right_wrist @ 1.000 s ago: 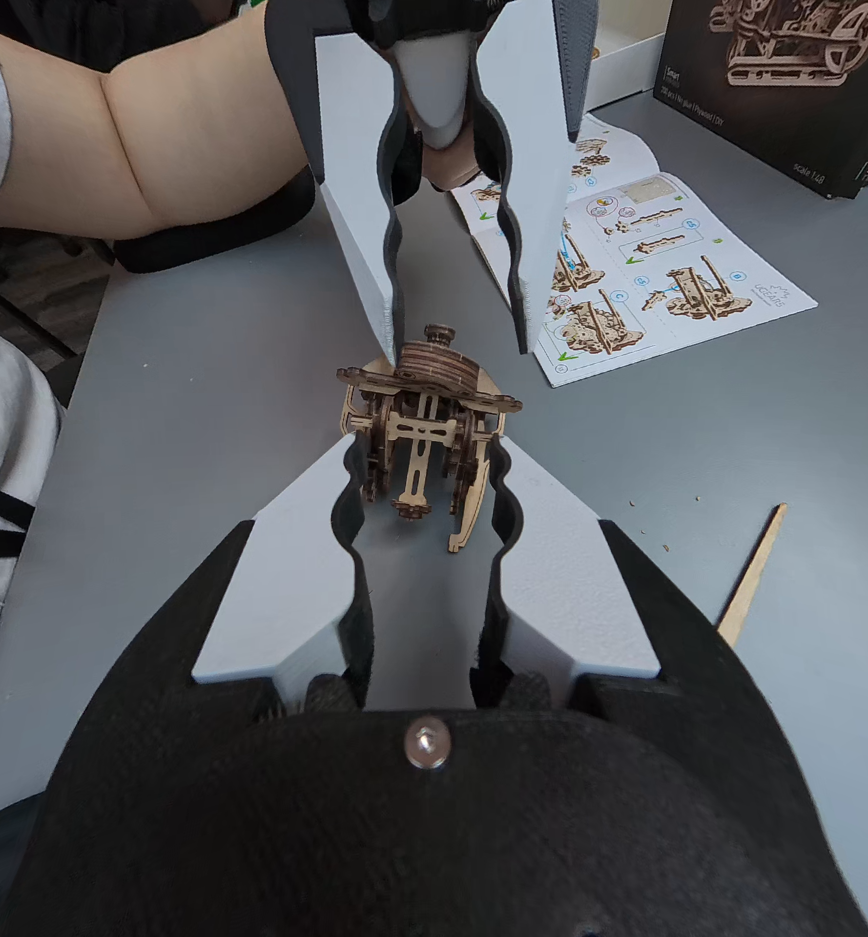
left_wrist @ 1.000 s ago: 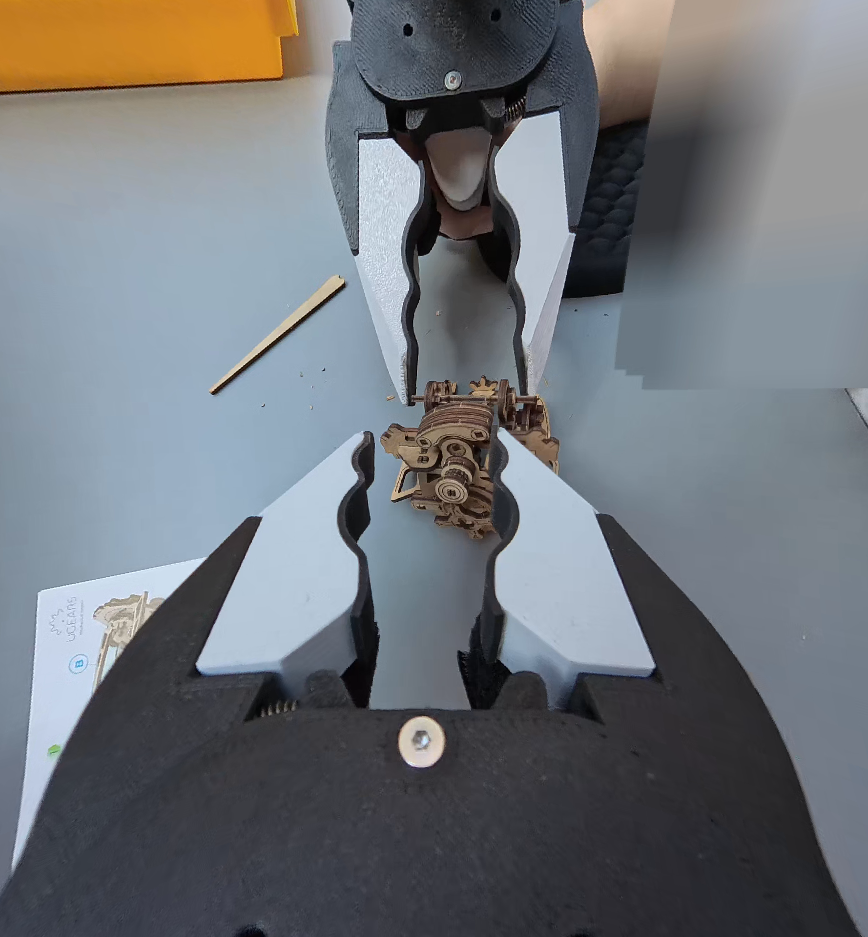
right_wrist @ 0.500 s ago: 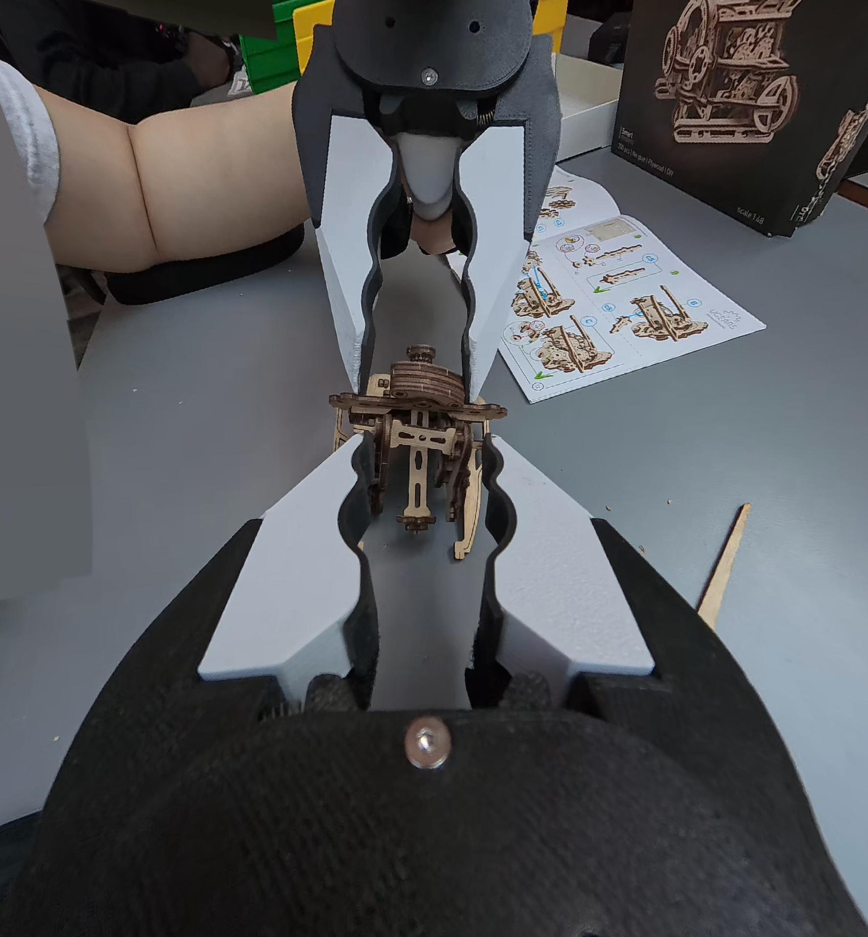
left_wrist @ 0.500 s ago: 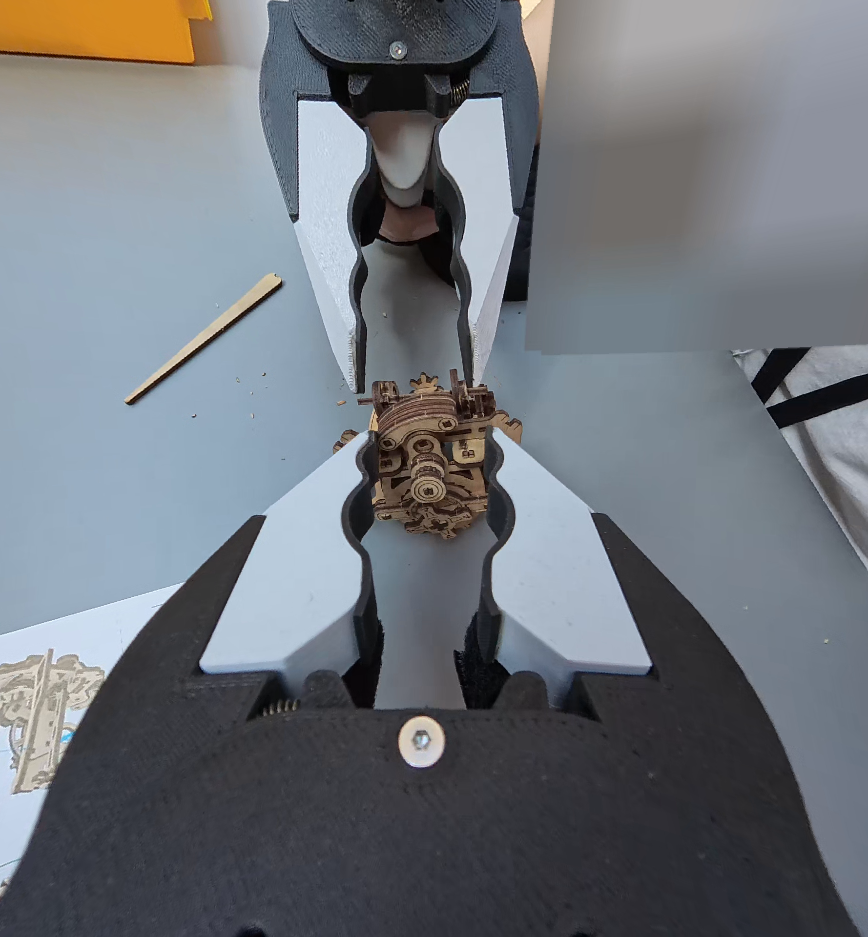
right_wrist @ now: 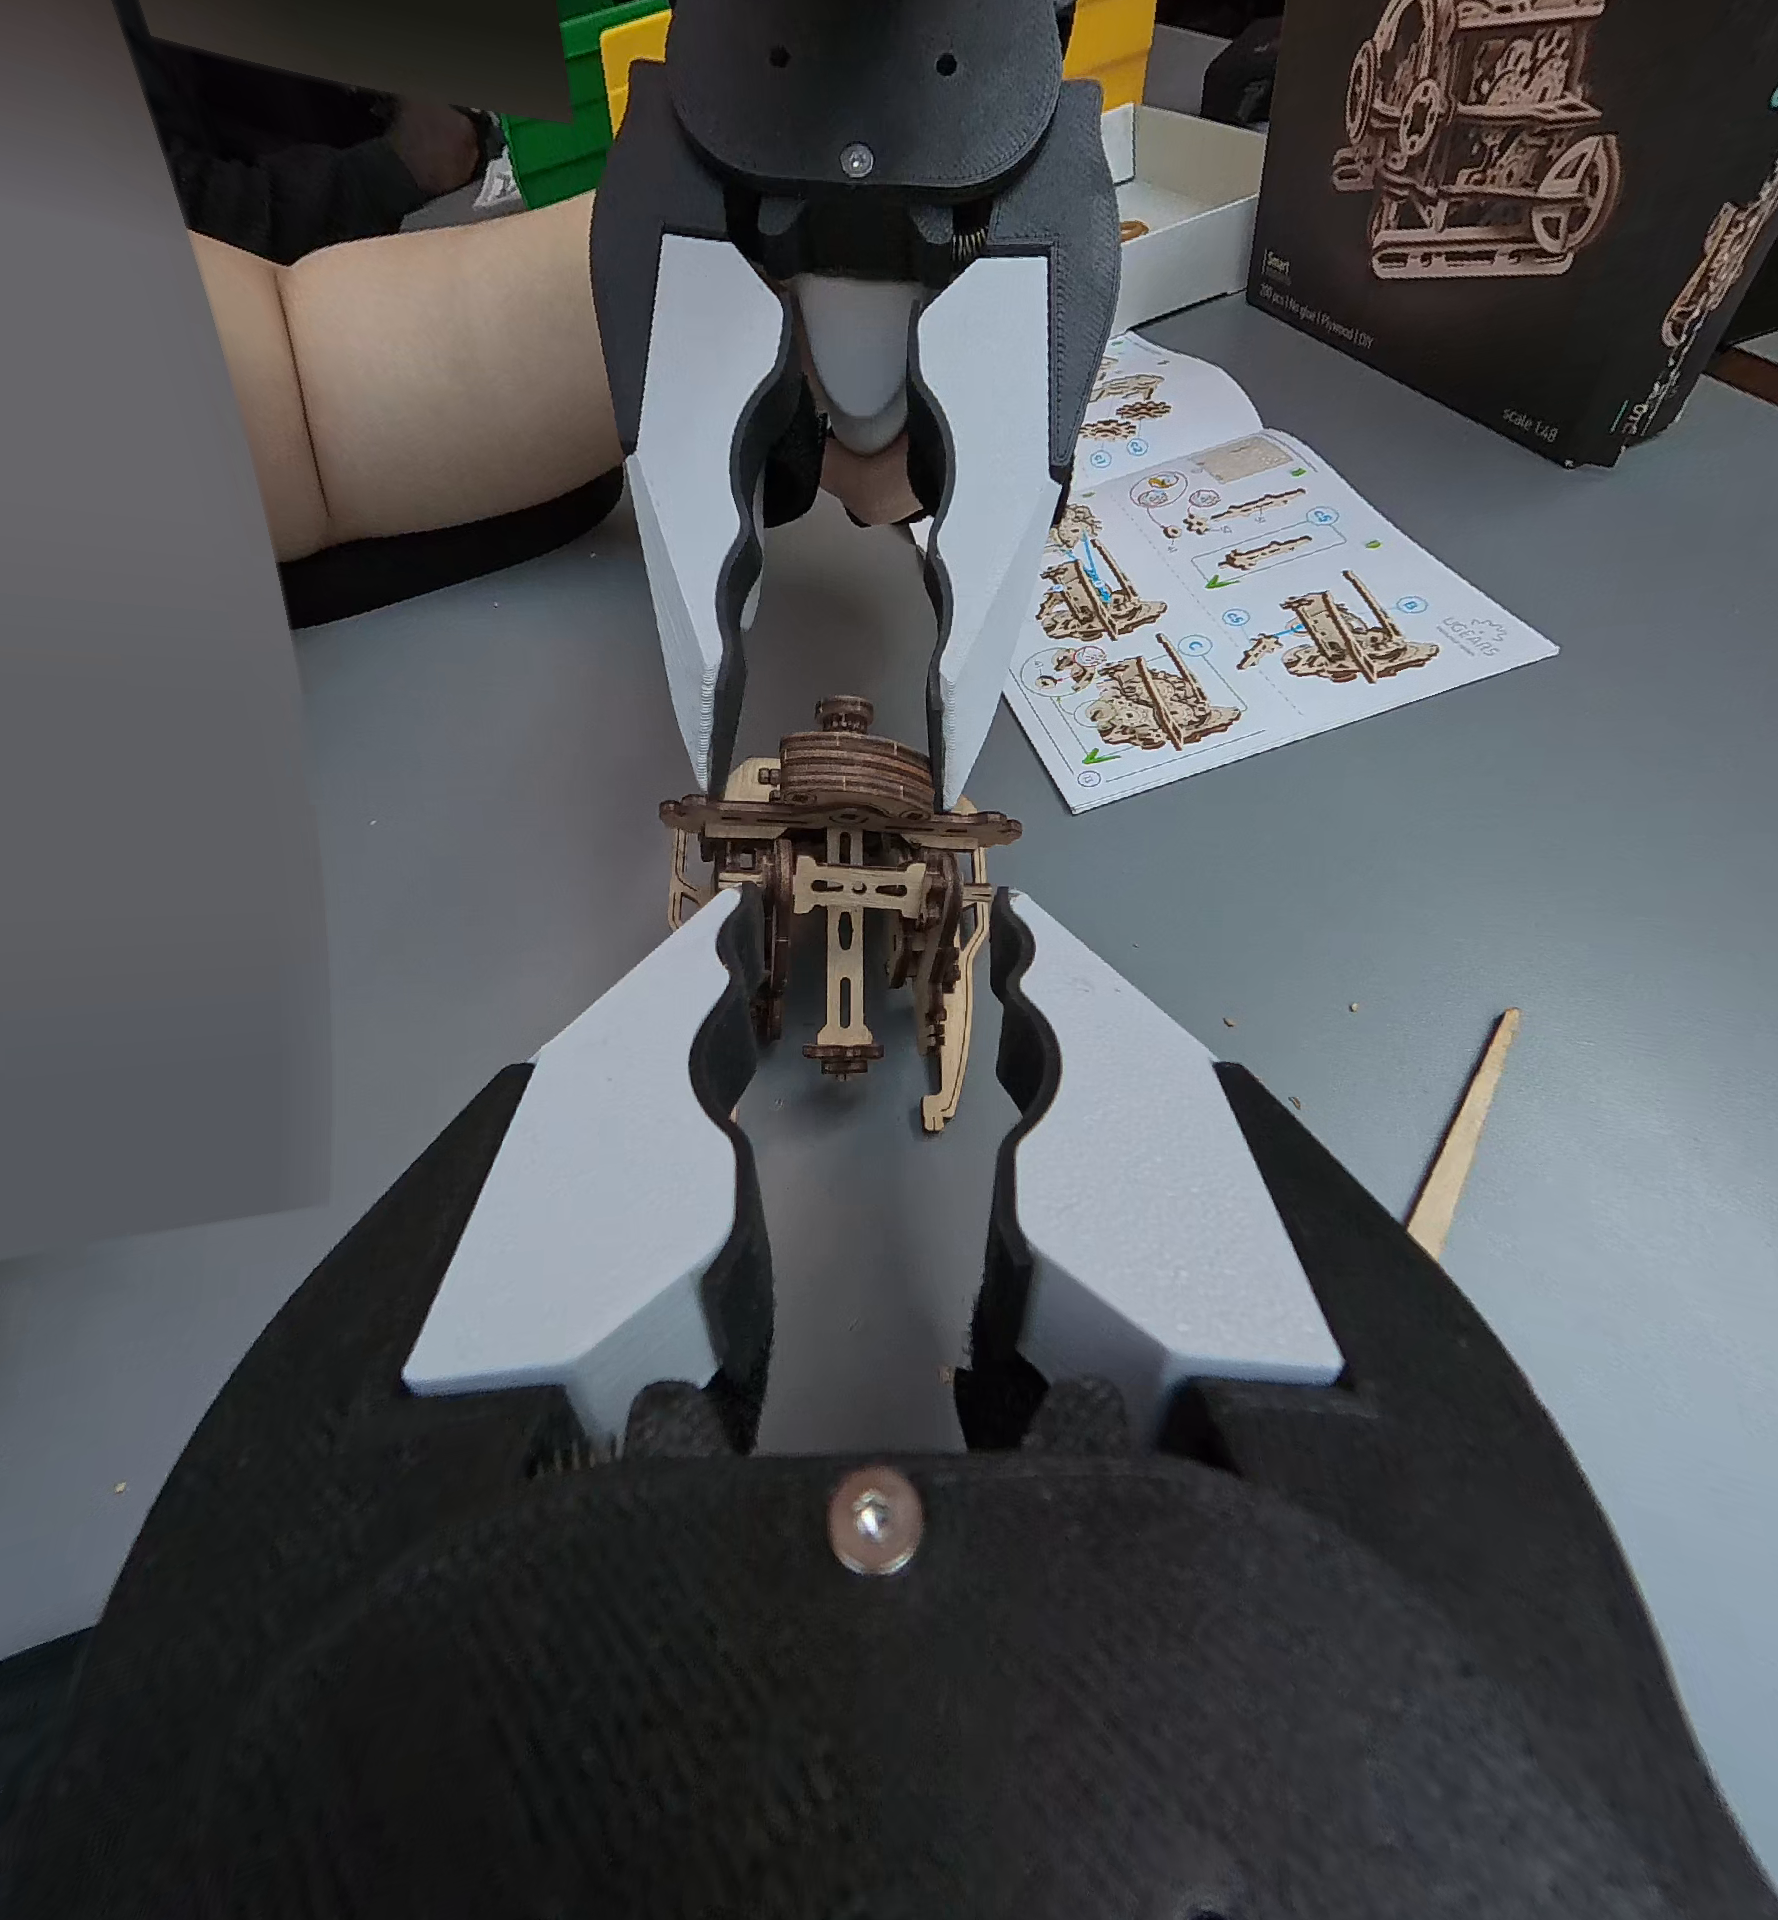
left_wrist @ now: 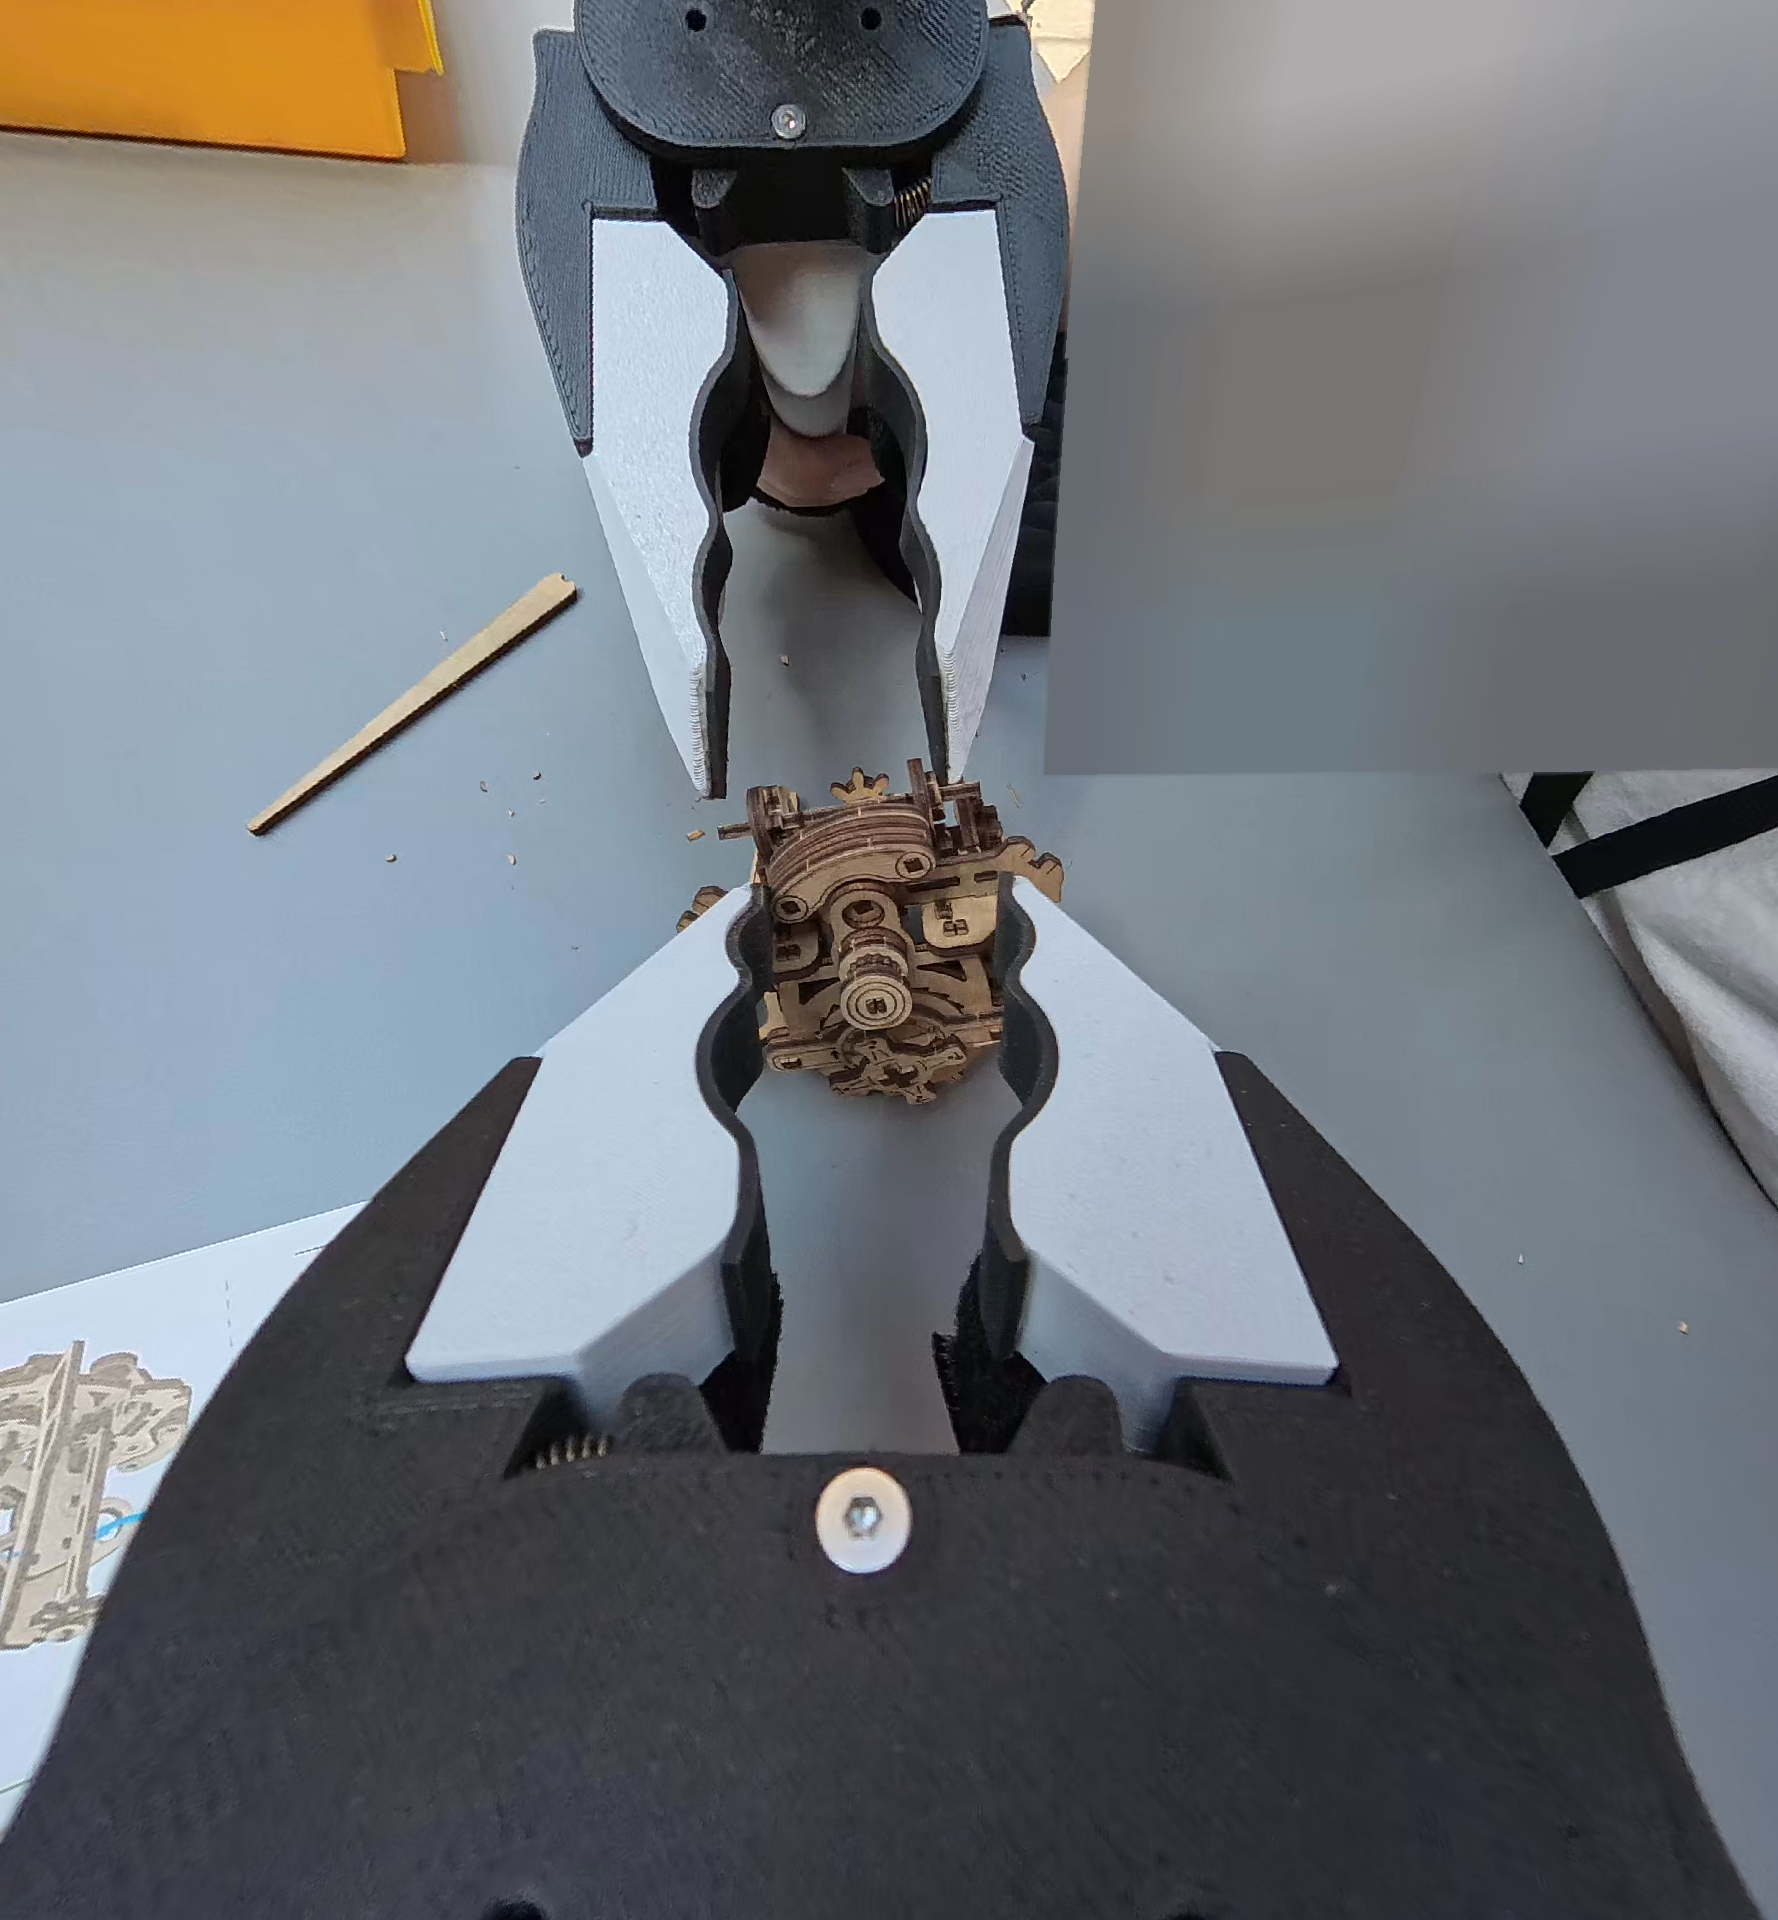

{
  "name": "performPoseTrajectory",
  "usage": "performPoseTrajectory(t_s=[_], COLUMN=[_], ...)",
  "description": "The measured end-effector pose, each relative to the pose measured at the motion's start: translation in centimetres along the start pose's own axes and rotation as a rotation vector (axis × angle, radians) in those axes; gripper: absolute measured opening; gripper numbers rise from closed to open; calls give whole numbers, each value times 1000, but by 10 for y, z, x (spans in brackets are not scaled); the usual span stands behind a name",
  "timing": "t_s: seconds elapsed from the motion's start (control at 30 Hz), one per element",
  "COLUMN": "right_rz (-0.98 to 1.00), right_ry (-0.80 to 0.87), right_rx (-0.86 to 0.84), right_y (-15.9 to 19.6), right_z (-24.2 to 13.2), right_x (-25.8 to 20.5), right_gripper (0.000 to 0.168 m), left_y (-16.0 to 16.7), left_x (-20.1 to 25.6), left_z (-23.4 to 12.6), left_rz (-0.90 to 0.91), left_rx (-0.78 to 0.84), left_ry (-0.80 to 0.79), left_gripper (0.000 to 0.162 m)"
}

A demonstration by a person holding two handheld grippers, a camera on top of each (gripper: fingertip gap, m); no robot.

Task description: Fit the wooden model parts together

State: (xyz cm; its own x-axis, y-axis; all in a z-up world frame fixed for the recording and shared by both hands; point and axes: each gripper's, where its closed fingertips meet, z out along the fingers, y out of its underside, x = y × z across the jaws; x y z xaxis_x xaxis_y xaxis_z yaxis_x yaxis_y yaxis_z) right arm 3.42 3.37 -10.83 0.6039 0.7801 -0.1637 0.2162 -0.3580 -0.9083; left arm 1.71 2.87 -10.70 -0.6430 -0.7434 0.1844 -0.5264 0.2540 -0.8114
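A small wooden model (left_wrist: 869, 956) of layered gears and plates hangs just above the grey table (left_wrist: 189, 987) between both grippers. My left gripper (left_wrist: 877, 914) comes from the near side in the left wrist view, its jaws closed against the model's two sides. My right gripper (left_wrist: 831, 781) comes from the far side, its fingertips on the model's top rear edge. In the right wrist view the model (right_wrist: 843, 831) sits between my right gripper's (right_wrist: 864, 904) fingers, and the left gripper (right_wrist: 831, 790) pinches its upper barrel from the far side.
A thin wooden stick (left_wrist: 412, 717) lies on the table left of the model; it also shows in the right wrist view (right_wrist: 1461, 1132). An instruction sheet (right_wrist: 1280, 603) and a dark kit box (right_wrist: 1519, 208) lie behind. A person's forearm (right_wrist: 428, 384) rests at the table edge. A yellow object (left_wrist: 168, 73) is far left. From the right gripper's tips to the thin wooden stick (left_wrist: 412, 717) is close to 10 centimetres. The right camera catches it too, in the right wrist view (right_wrist: 1422, 1179).
My left gripper moved forward, so the model now sits squarely between its fingers instead of beside one finger. The model turned more upright. Both grippers straightened into line with each other.
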Motion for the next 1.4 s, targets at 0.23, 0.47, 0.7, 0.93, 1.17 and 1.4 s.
performPoseTrajectory(t_s=[0.23,0.47,0.7,0.93,1.17,1.4], right_rz=[46,38,56,66,53,54], right_ry=[-19,-24,-35,-27,-24,-42], right_rx=[16,10,19,24,17,16], right_y=[1,2,0,0,1,1], right_z=[0,2,2,2,3,3], right_x=[4,5,7,9,9,6], right_gripper=[41,40,39,38,37,39], left_y=[-19,-22,-13,-10,-5,-7], left_x=[-13,-12,-16,-19,-18,-14], left_z=[-4,5,11,8,11,13], left_rz=[-54,-106,-56,-77,-50,-12], left_rx=[7,-112,-222,-216,-237,-220], left_ry=[-49,-60,-110,-96,-94,-90], left_gripper=[57,55,53,43,39,37])
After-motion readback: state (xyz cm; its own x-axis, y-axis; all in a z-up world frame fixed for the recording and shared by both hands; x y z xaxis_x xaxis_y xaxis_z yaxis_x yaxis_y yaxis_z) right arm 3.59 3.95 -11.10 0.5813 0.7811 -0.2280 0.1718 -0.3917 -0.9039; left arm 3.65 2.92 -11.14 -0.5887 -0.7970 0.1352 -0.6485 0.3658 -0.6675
